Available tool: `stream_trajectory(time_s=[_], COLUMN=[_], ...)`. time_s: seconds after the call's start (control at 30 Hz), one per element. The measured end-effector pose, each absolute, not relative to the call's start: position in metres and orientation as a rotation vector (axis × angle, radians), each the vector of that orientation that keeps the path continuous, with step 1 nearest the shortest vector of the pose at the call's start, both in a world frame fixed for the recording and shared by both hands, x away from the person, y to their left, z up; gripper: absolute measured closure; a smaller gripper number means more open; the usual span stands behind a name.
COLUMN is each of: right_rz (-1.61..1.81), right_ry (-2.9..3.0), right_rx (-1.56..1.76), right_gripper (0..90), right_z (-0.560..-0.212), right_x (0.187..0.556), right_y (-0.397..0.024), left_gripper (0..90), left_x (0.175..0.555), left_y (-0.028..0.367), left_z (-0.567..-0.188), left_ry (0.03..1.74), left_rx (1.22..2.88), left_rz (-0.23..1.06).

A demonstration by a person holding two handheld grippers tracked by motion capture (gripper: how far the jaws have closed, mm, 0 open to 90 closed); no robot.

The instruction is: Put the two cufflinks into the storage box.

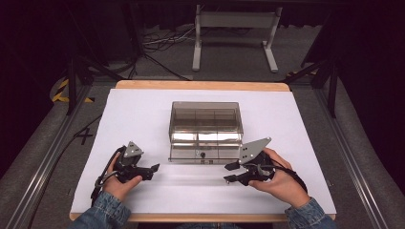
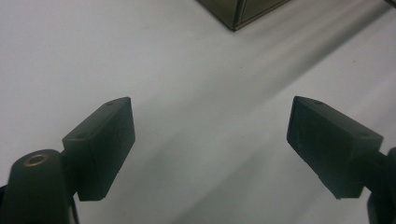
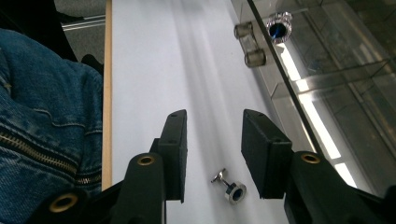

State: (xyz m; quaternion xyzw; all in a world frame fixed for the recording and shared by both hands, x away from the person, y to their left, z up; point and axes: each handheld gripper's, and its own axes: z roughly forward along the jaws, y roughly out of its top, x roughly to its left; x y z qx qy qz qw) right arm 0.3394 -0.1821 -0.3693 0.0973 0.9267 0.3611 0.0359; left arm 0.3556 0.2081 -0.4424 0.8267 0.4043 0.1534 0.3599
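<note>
A smoky clear box with several compartments stands mid-table; its corner shows in the left gripper view. On its front wall sits a blue-stoned silver knob. A small silver stud with a blue stone lies loose on the white sheet, low between the jaws of my right gripper, and neither pad touches it. That right gripper is open, just right of the box's front, pointing left. My left gripper rests left of the box with its jaws wide apart over bare sheet.
A white sheet covers the wooden table, whose near edge runs beside a denim sleeve. Beyond the far edge, a white stand and cables sit on the floor. Metal rails flank the table.
</note>
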Motion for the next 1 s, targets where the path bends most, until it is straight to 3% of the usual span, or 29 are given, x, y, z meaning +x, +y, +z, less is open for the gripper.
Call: stream_trajectory(time_s=[0.63,1.0], right_rz=[0.995,0.938], right_ry=[2.867,2.838], right_rx=[0.354,0.363], right_gripper=[61.6,55.8], right_z=[-0.403,-0.417], right_x=[0.340,0.336], right_y=[-0.187,-0.188], left_gripper=[16.0,15.9], left_x=[0.355,0.355], left_y=[0.207,0.207], left_z=[-0.442,-0.443], left_ry=[1.042,1.043], left_rx=[2.130,2.131], left_rz=[0.384,0.379])
